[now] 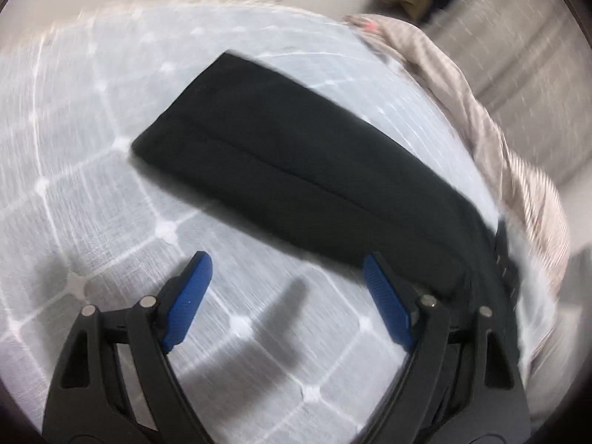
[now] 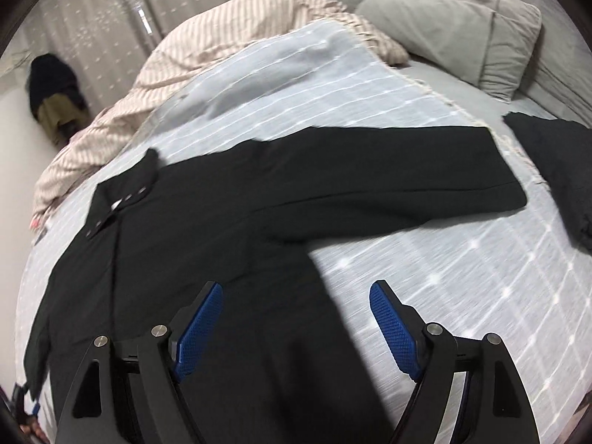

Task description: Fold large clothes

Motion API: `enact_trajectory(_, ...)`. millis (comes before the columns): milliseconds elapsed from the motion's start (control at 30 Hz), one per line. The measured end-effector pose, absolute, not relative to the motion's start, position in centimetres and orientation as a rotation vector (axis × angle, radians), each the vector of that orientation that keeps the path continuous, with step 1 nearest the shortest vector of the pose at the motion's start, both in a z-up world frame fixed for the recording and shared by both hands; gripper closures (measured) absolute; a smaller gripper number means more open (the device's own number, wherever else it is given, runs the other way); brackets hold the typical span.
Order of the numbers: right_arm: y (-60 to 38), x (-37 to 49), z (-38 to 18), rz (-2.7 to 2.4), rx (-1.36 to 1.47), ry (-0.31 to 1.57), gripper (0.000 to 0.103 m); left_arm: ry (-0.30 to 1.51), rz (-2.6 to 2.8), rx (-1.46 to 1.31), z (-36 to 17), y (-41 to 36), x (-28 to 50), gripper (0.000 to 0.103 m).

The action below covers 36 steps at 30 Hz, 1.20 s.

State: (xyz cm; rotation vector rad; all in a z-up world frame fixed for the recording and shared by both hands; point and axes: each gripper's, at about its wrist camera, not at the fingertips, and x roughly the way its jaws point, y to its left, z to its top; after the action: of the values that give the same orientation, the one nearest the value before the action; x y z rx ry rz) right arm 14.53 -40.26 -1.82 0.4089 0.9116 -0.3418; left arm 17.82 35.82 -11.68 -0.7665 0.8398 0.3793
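Note:
A large black jacket [image 2: 207,236] lies spread flat on a pale blue checked bedspread [image 2: 462,259], collar with snap buttons at the left, one sleeve [image 2: 388,174] stretched out to the right. In the left wrist view a black sleeve [image 1: 296,166] runs diagonally across the bedspread [image 1: 92,148]. My left gripper [image 1: 286,277] is open and empty, just short of that sleeve's near edge. My right gripper [image 2: 296,303] is open and empty, hovering over the jacket's lower body at its right edge.
A beige striped duvet [image 2: 222,33] is bunched at the far side of the bed, also in the left wrist view [image 1: 462,92]. A grey pillow [image 2: 462,18] lies at the far right. Another dark garment [image 2: 555,162] lies at the right edge. Curtains [image 2: 111,7] hang behind.

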Motion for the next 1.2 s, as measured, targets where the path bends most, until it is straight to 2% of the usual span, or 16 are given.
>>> enact_trajectory(67,-38.9,14.5,-2.0,-0.321,0.405,0.914,0.02,0.805,0.365,-0.873,-12.7,37.1,18.0,0.019)
enact_trajectory(233,-36.1,14.5,-2.8,-0.258,0.401,0.907,0.02,0.727,0.423,-0.887,-12.8,37.6,19.6,0.023)
enact_trajectory(333,-35.3,14.8,-3.7,-0.239,0.39,0.933,0.02,0.709,0.487,-0.867,-12.7,37.6,20.8,0.041)
enact_trajectory(400,-35.2,14.7,-4.1,-0.25,0.395,0.933,0.02,0.726,0.533,-0.833,-12.5,37.9,21.2,0.061)
enact_trajectory(433,-35.3,14.8,-4.3,-0.253,0.397,0.934,0.02,0.741,0.553,-0.812,-12.5,37.9,21.4,0.064)
enact_trajectory(467,-35.3,14.8,-4.5,-0.252,0.399,0.936,0.02,0.751,0.572,-0.79,-12.3,37.8,21.7,0.073)
enact_trajectory(500,-35.4,14.8,-4.7,-0.249,0.401,0.938,0.02,0.753,0.592,-0.764,-11.9,37.7,21.9,0.086)
enact_trajectory(533,-35.4,14.8,-4.9,-0.247,0.403,0.94,0.02,0.751,0.605,-0.745,-11.4,37.6,22.0,0.09)
enact_trajectory(733,-35.9,14.6,-5.1,-0.267,0.409,0.936,0.02,0.608,0.537,-0.618,-4.4,34.5,22.8,0.093)
enact_trajectory(967,-36.2,14.4,-4.8,-0.265,0.433,0.92,0.02,0.467,0.294,-0.416,4.4,24.5,24.8,0.093)
enact_trajectory(1200,-36.5,14.1,-4.6,-0.266,0.439,0.912,0.02,0.502,0.043,-0.321,6.1,13.3,27.1,0.094)
